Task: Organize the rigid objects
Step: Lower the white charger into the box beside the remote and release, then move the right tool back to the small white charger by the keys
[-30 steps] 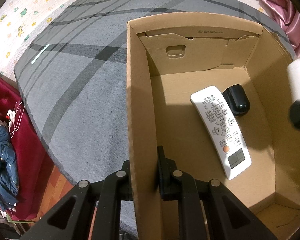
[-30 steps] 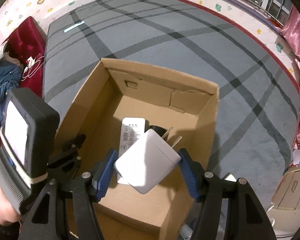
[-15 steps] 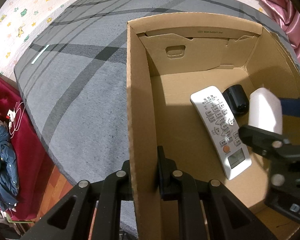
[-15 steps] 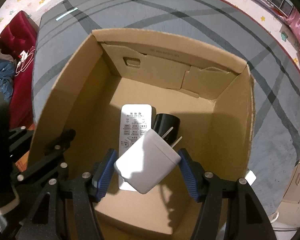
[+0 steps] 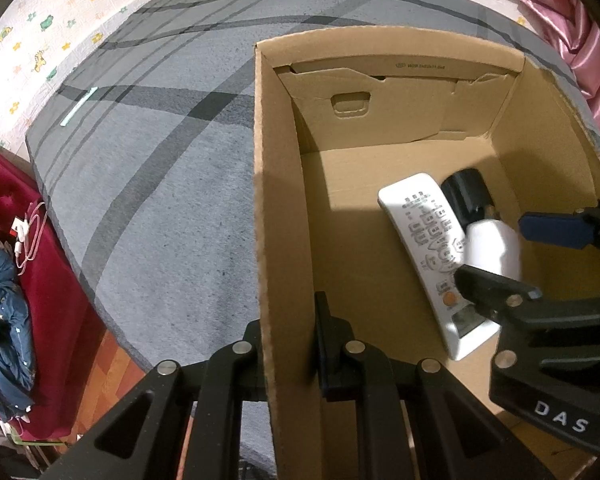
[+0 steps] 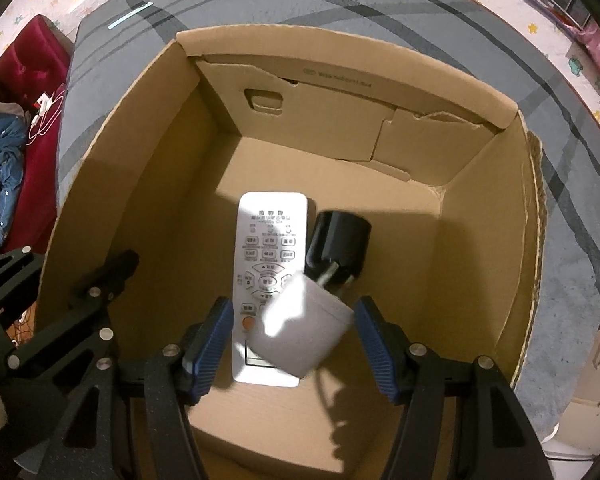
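An open cardboard box [image 5: 284,200] [image 6: 380,80] stands on a grey rug. On its floor lie a white remote control [image 5: 420,232] [image 6: 268,240] and a black round object [image 5: 464,196] [image 6: 336,240] beside it. My left gripper [image 5: 288,340] [image 6: 100,276] is shut on the box's left wall, one finger on each side. Inside the box, my right gripper [image 6: 292,344] [image 5: 520,256] points down with its jaws opening. A white plug charger [image 6: 304,332] [image 5: 492,244] sits blurred between the blue pads, just above the remote, and the left pad stands clear of it.
The grey rug [image 5: 160,200] with dark stripes surrounds the box. A red cushion [image 5: 40,280] with a blue garment [image 5: 4,320] and white cables lies at the left. Pink curtain [image 5: 572,20] hangs at the far right. Wood floor shows near the bottom left.
The right gripper has come down into the box with the white charger. Its jaws have widened and the charger has tipped loose between them. The left gripper has not moved.
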Action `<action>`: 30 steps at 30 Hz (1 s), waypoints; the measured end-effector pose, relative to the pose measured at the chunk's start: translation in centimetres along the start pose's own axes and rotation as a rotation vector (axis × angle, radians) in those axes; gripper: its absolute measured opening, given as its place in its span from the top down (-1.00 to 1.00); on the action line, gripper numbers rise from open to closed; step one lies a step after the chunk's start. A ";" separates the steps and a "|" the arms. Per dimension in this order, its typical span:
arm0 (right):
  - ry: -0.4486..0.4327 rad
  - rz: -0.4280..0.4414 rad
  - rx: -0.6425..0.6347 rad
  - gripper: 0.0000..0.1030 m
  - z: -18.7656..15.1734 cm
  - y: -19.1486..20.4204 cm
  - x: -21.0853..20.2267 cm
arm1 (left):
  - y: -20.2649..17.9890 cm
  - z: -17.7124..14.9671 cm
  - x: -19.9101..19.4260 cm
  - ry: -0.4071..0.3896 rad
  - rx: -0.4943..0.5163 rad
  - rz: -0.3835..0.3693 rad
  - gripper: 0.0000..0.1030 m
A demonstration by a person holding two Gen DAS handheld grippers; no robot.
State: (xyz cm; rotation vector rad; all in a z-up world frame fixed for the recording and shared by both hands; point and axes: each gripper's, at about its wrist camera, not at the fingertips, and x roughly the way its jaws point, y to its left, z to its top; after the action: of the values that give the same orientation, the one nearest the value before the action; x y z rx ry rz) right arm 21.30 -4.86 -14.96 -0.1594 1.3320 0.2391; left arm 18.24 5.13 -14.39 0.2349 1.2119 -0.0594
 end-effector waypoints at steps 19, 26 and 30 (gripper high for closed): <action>-0.115 -0.036 0.003 -0.66 0.1 -0.8 -5.8 | -0.1 0.0 -0.1 -0.001 -0.002 0.007 0.72; -0.148 -0.037 0.021 -0.97 -0.1 -2.3 -7.6 | -0.1 0.0 -0.2 0.000 -0.001 0.010 0.72; -0.162 -0.031 0.049 -0.99 -0.3 -4.0 -8.5 | -0.1 0.0 -0.2 0.000 -0.001 0.010 0.72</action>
State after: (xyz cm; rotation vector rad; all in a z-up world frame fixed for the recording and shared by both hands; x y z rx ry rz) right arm 20.19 -9.46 -6.83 -0.1171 1.1727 0.1892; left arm 18.12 5.03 -14.25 0.2406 1.2101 -0.0499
